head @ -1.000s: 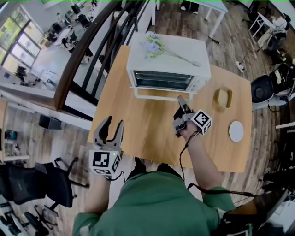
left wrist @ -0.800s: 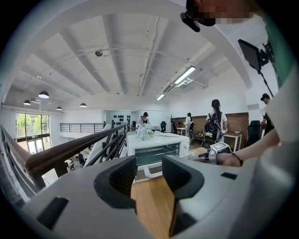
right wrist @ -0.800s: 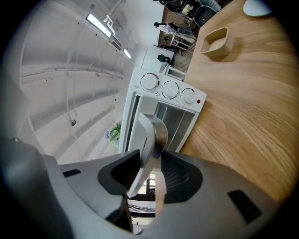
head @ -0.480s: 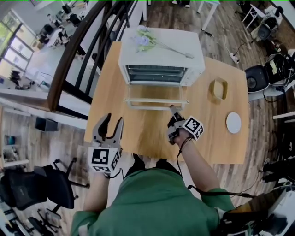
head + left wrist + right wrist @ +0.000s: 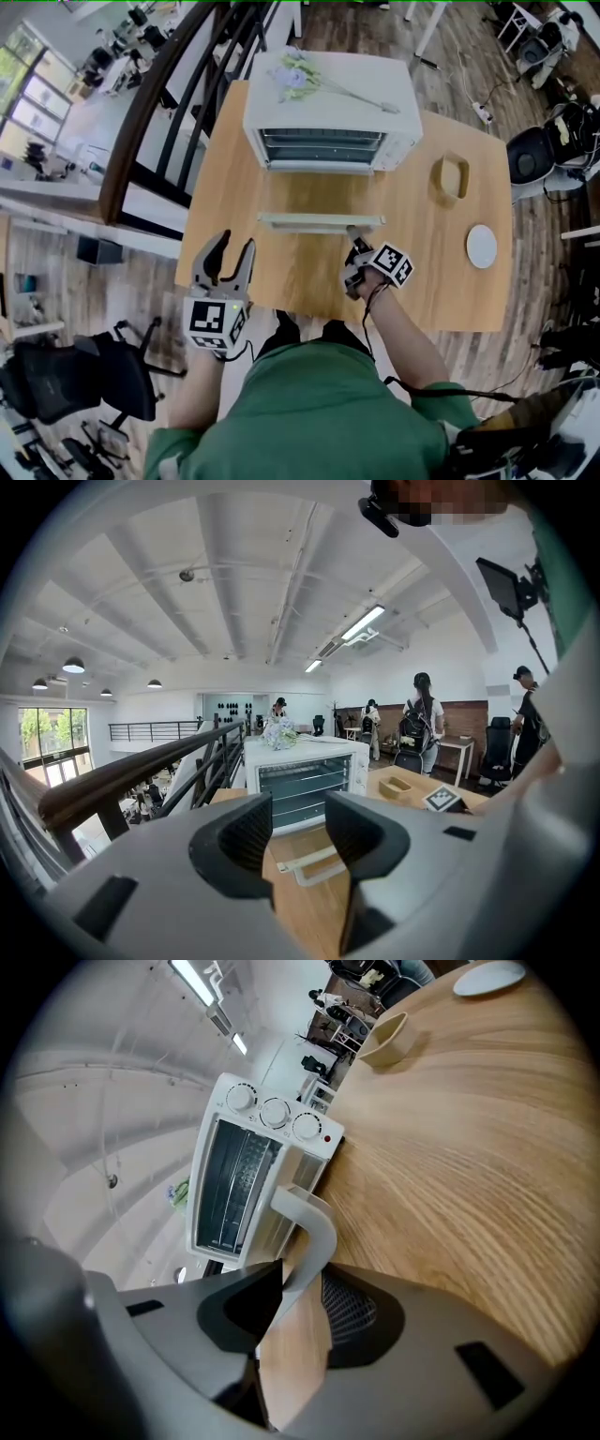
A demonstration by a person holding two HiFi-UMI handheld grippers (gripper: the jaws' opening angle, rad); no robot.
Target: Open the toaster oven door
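One toaster oven [image 5: 328, 112]: ahead of the right fingertips, cavity exposed.
Door [image 5: 321, 199]: lying nearly flat, its free edge reaching back to those fingers.
Door handle [image 5: 314, 1232]: between the right fingers, the natural pulling spot.
Right gripper [image 5: 352, 234]: clamped on that handle, probably steadying the door's weight.
Left gripper [image 5: 230, 251]: fingers spread, empty, idle aside.

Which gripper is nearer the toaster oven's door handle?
Right. The right gripper is clamped on the door handle at its right end. The left gripper hangs open over the table's near left corner, apart from it.
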